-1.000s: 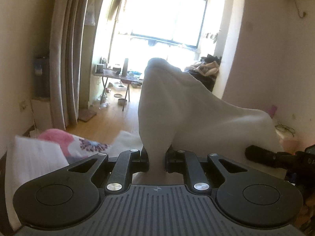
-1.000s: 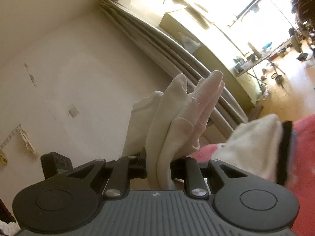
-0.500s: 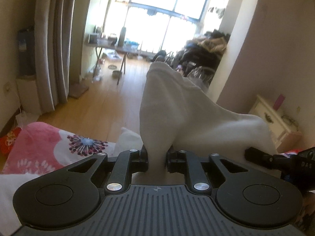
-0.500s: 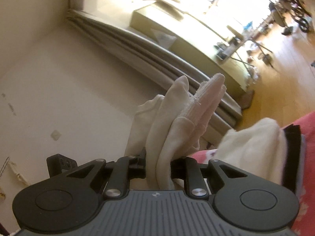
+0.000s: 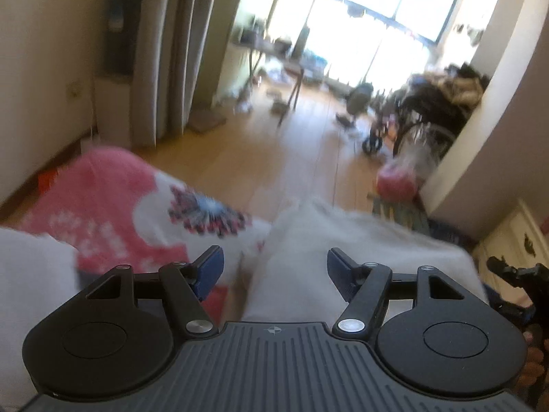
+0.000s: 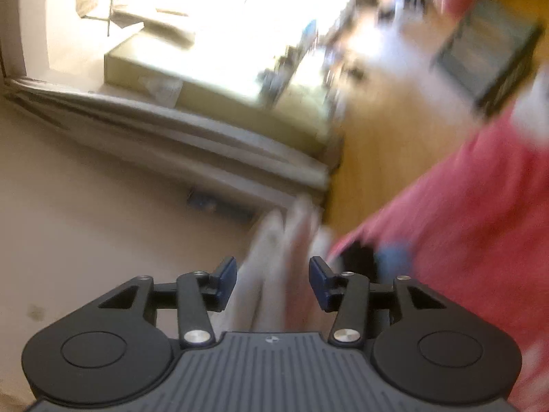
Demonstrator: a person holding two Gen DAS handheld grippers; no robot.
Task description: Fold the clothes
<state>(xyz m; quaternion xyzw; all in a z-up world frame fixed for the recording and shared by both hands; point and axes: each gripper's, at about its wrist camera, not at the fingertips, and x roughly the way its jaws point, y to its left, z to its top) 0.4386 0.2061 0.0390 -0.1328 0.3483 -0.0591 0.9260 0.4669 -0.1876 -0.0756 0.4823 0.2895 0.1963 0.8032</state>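
Over the pink blanket [image 5: 103, 189], both grippers, left [image 5: 274, 267] and right [image 6: 272, 281], are opening, pads clear of the white garment [image 5: 343, 240], which stretches lengthwise away from them.

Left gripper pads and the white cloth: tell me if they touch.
Apart. The left wrist view shows the left gripper opening, with gaps between both blue pads and the white cloth.

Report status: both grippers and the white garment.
Left gripper and right gripper opening, pads clear. White garment loose between fingers, over pink blanket. Nothing in the way.
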